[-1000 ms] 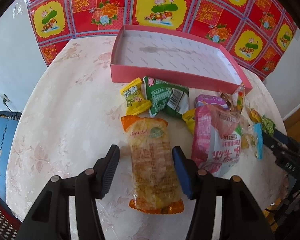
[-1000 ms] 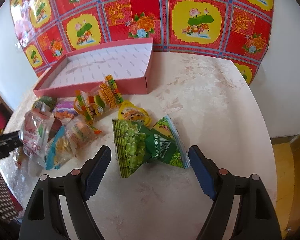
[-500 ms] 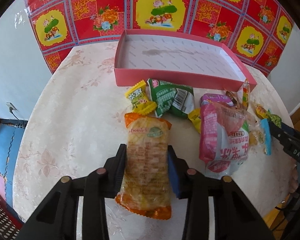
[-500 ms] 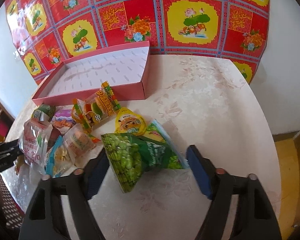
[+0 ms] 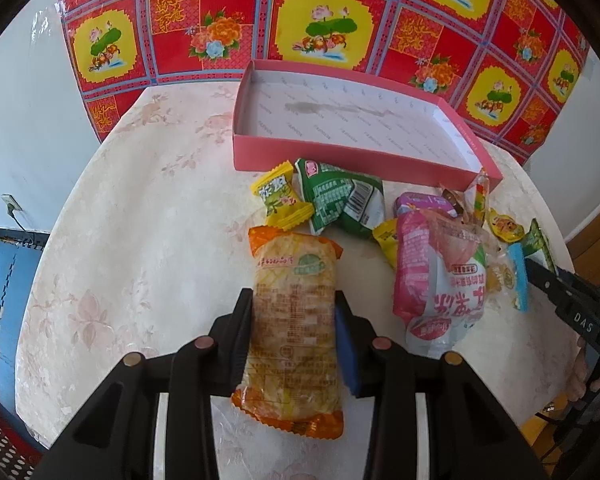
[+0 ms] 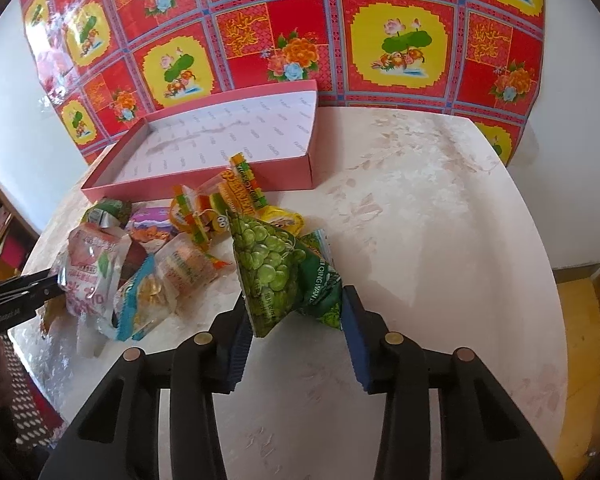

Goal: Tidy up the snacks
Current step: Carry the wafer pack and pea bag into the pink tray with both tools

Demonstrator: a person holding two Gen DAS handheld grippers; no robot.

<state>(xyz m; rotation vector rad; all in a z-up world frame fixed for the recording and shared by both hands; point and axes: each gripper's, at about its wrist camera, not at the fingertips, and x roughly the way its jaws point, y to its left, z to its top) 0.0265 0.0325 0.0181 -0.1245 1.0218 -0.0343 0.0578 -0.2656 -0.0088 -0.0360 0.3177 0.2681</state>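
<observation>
The left gripper has its jaws clenched on an orange-ended biscuit packet lying on the counter. The right gripper has its jaws closing on a green pea snack bag, both pads touching it. Before them sits the pink box.

- Both views are bright with even daylight, and colours read vividly.
- The tabletop washes out to a pale glare on its far right part in the right wrist view.
- Soft, short shadows lie beside the snack packets on the tabletop.
- Fisheye distortion bends the tabletop's rim and the patterned cloth behind it; the corners go black.
- Focus is sharp, without motion blur.
</observation>
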